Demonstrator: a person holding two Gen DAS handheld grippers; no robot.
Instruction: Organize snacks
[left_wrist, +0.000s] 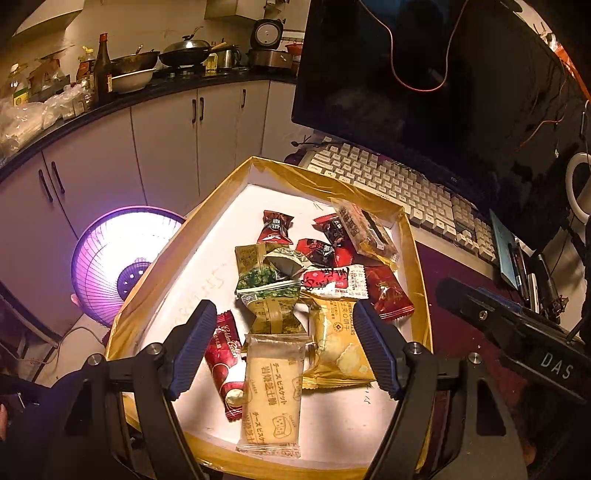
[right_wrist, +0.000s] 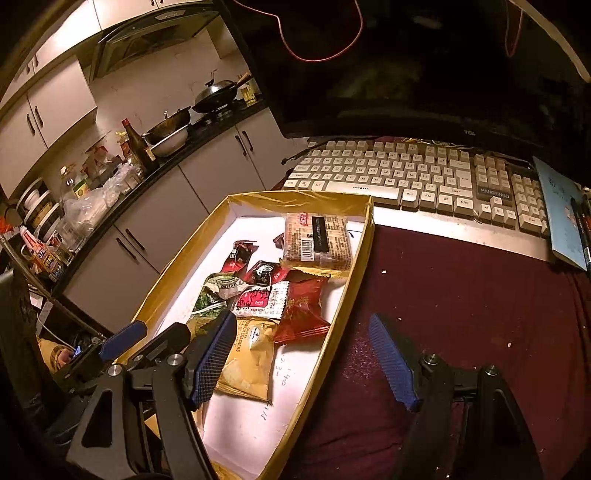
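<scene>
A shallow cardboard box (left_wrist: 325, 181) with a white floor and gold-taped walls holds several snack packets: a clear cheese-biscuit pack (left_wrist: 271, 391), a yellow cracker bag (left_wrist: 340, 347), a red Golden Court stick (left_wrist: 223, 365), green packets (left_wrist: 266, 280) and red ones (left_wrist: 389, 291). My left gripper (left_wrist: 286, 349) hovers open over the near packets, gripping nothing. In the right wrist view the box (right_wrist: 360, 258) lies left of centre, with a brown bar (right_wrist: 317, 242) at its far end. My right gripper (right_wrist: 304, 358) is open, straddling the box's right wall, empty.
A dark red cloth (right_wrist: 461, 302) covers the table right of the box. Behind stand a beige keyboard (right_wrist: 406, 173), a black monitor (left_wrist: 424, 74) and a blue notebook (right_wrist: 561, 214). A glowing heater (left_wrist: 122, 258) sits on the floor left. Kitchen counter with pans behind.
</scene>
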